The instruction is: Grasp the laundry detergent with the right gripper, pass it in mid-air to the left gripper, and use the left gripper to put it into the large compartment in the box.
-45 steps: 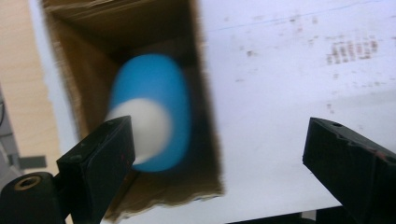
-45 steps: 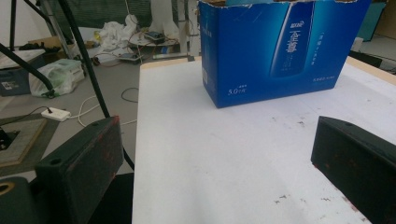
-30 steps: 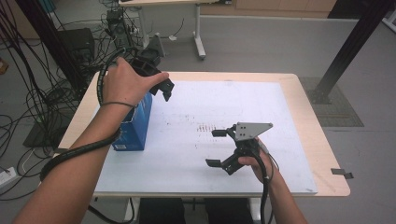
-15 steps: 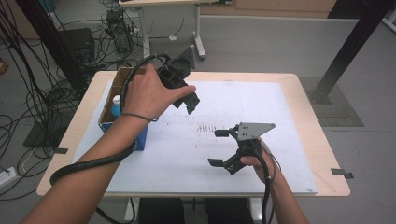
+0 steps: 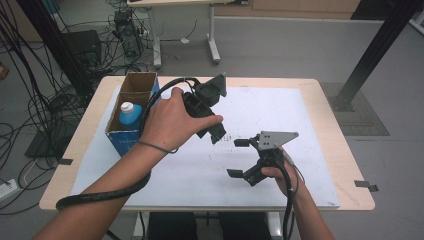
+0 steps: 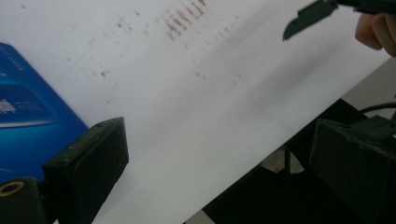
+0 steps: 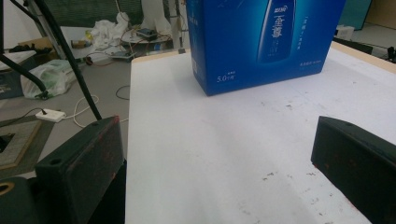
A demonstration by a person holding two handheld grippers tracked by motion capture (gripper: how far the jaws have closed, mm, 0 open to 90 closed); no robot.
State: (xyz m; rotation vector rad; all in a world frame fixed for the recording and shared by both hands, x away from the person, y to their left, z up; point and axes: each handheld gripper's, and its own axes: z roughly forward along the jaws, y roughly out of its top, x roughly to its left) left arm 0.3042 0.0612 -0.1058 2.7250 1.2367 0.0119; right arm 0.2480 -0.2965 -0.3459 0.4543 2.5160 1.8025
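Observation:
A blue cardboard box (image 5: 125,140) with an open top stands at the table's left side, and a bottle with a white cap (image 5: 128,107) sits inside it. My left gripper (image 5: 216,132), held in the person's hand, hovers over the middle of the white sheet (image 5: 295,115), to the right of the box. Its jaws stand wide apart with nothing between them in the left gripper view (image 6: 219,140), where the box (image 6: 25,116) lies at the left. My right gripper (image 5: 239,158) stands open near the front, facing the box (image 7: 261,37); there too nothing lies between its jaws (image 7: 217,135).
The right gripper's jaw tip (image 6: 308,16) and a hand (image 6: 376,28) show far off in the left gripper view. Cables and equipment (image 5: 75,45) crowd the floor at the left. A black post (image 5: 375,45) rises at the back right. Tape (image 5: 367,185) marks the table's right edge.
The left hand has carried its gripper rightward, from above the blue box to over the middle of the sheet, uncovering the box's open top. The right gripper has stayed put.

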